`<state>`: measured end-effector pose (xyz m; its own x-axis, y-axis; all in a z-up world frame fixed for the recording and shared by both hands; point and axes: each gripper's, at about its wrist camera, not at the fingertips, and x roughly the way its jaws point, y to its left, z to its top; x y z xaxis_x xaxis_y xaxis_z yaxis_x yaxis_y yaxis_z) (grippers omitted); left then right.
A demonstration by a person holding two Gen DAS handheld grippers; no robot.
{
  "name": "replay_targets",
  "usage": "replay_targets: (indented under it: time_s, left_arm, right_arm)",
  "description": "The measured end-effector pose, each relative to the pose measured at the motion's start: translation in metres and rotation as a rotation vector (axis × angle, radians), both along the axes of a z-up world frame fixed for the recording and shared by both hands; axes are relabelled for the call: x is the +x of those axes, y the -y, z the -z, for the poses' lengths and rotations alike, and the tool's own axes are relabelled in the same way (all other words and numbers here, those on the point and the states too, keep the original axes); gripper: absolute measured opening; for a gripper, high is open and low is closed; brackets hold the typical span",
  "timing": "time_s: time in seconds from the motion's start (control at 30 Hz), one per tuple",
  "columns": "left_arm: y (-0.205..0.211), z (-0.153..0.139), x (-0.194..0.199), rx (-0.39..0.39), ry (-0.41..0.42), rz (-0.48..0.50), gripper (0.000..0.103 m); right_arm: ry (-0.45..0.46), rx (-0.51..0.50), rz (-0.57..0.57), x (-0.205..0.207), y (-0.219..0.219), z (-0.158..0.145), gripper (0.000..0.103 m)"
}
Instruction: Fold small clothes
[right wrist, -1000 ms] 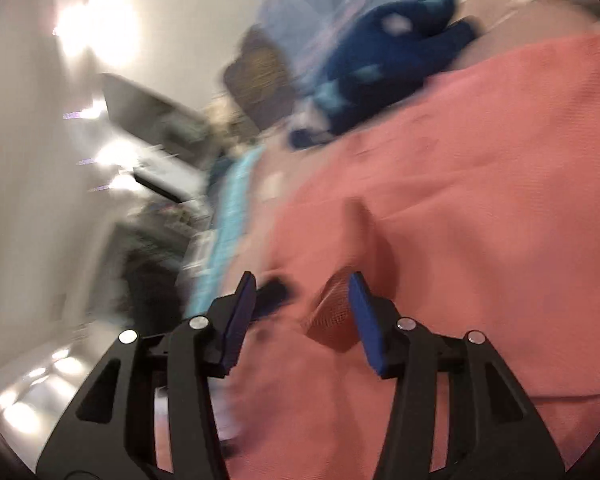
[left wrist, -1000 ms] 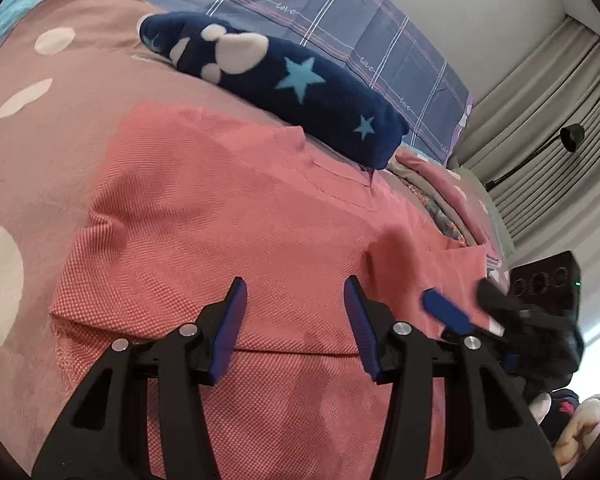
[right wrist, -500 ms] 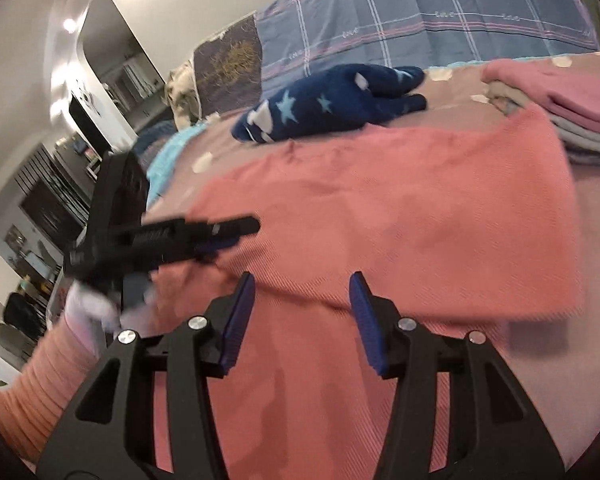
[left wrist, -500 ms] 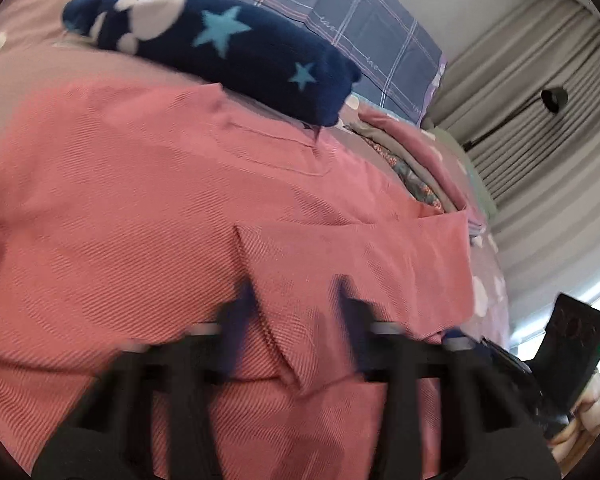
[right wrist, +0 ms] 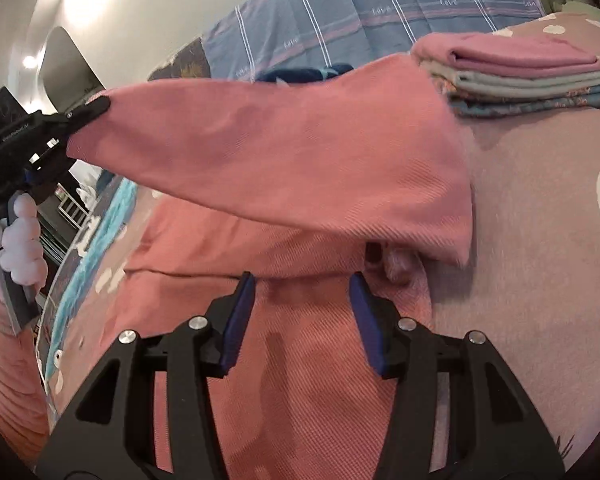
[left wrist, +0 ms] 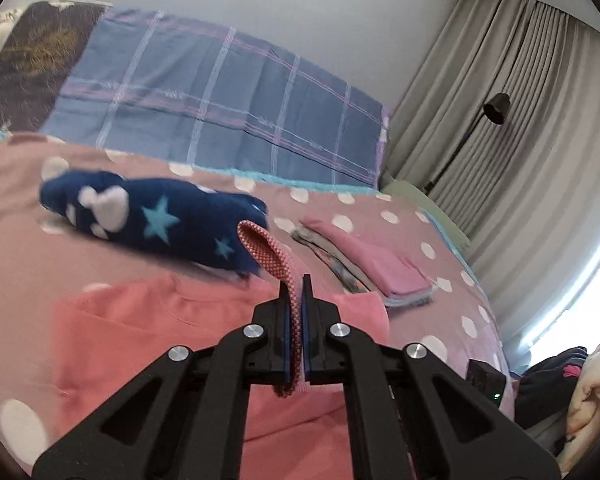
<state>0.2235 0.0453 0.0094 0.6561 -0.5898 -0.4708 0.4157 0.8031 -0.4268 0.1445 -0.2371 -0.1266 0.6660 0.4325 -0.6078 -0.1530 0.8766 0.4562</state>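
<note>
A salmon-pink shirt (left wrist: pixel 148 332) lies on the polka-dot bed cover (left wrist: pixel 16 264). My left gripper (left wrist: pixel 296 280) is shut on a fold of the shirt, which loops up above its tips. In the right wrist view the left gripper (right wrist: pixel 96 106) holds a sleeve of the pink shirt (right wrist: pixel 284 152) lifted and stretched across the body of the garment. My right gripper (right wrist: pixel 302 280) is open and empty, hovering just above the shirt's lower part.
A navy star-patterned bundle (left wrist: pixel 148 220) lies behind the shirt. A stack of folded clothes (left wrist: pixel 364 264) sits to the right, also in the right wrist view (right wrist: pixel 516 76). A plaid blue pillow (left wrist: pixel 220 112) stands at the headboard. Curtains and a floor lamp (left wrist: pixel 496 108) are at right.
My left gripper has shut on the shirt's sleeve and lifted it up off the bed. My right gripper stays open and has dropped closer to the shirt.
</note>
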Motion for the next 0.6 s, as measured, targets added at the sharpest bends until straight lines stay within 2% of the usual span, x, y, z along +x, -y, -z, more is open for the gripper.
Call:
replay_targets:
  time_s: [0.1,0.2,0.3,0.37,0.47,0.6]
  left_arm:
    - [-0.019,0.003,0.001,0.015,-0.003,-0.038,0.004]
    - [-0.039,0.018,0.004,0.062,-0.024,-0.106,0.004]
    - [-0.066,0.051,0.010,0.120,-0.096,-0.184,0.004]
    - [-0.079,0.072,0.013,0.156,-0.144,-0.214,0.004]
    - [-0.096,0.098,0.016,0.205,-0.208,-0.277,0.011]
    - [-0.113,0.104,0.011,0.230,-0.199,-0.363,0.019]
  right_arm:
    - [0.012,0.006,-0.008,0.003,-0.001,0.000,0.051]
    - [-0.048,-0.007,0.026,0.009,0.002,0.010,0.050]
    - [-0.069,0.028,0.045,0.009,0.010,0.017,0.048]
    - [-0.064,0.013,0.043,0.008,0.008,0.017,0.049]
    - [-0.058,-0.026,0.035,0.007,0.001,0.016,0.052]
    - [-0.055,-0.014,0.038,0.007,0.005,0.017,0.052]
